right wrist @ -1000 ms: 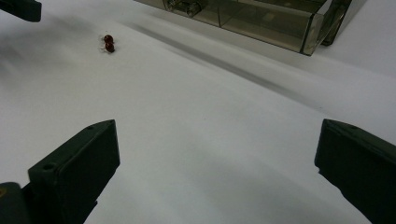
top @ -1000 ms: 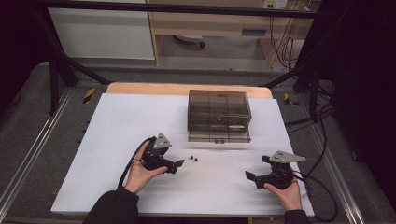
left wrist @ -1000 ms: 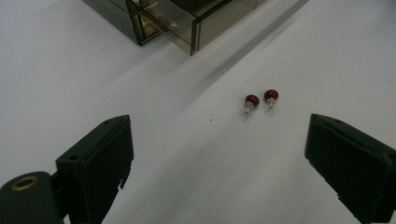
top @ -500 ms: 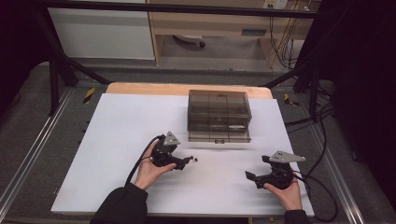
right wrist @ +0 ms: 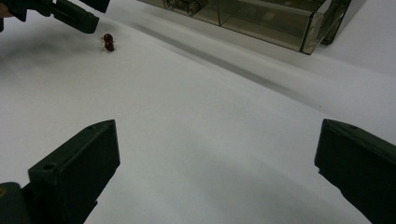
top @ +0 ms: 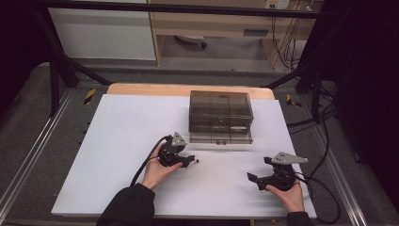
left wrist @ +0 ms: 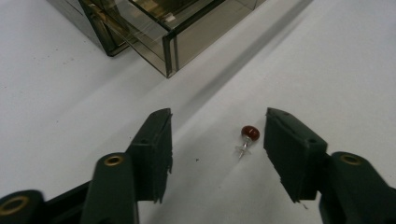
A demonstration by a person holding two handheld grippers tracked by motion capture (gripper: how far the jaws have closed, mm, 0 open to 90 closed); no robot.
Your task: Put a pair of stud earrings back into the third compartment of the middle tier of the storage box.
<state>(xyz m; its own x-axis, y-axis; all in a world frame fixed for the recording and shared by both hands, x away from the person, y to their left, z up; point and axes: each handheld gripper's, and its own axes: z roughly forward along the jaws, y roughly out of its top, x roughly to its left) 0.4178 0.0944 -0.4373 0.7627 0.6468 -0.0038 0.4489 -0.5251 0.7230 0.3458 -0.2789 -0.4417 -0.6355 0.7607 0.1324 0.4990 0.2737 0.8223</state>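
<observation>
From the high view, the left gripper (top: 190, 161) is reaching low over the white counter (top: 117, 141) toward a pushpin (top: 197, 160), nothing picked up yet. In the left gripper view, its jaws are closing around the red-headed pin, apparently not touching. The right gripper (right wrist: 217, 163) is waiting, released.

We carry a black gripper in each hand. The left gripper (top: 192, 161) trails a black cable (top: 146, 162) and bears a grey three-cornered plate (top: 178, 139) on top. The right gripper (top: 252, 178) bears a matching plate (top: 285, 158). In the left gripper view, each dark green-black jaw is a flat block with a brass-ringed hole (left wrist: 113, 160) at its base. We wear a dark sleeve (top: 128, 206) on the left arm.
</observation>
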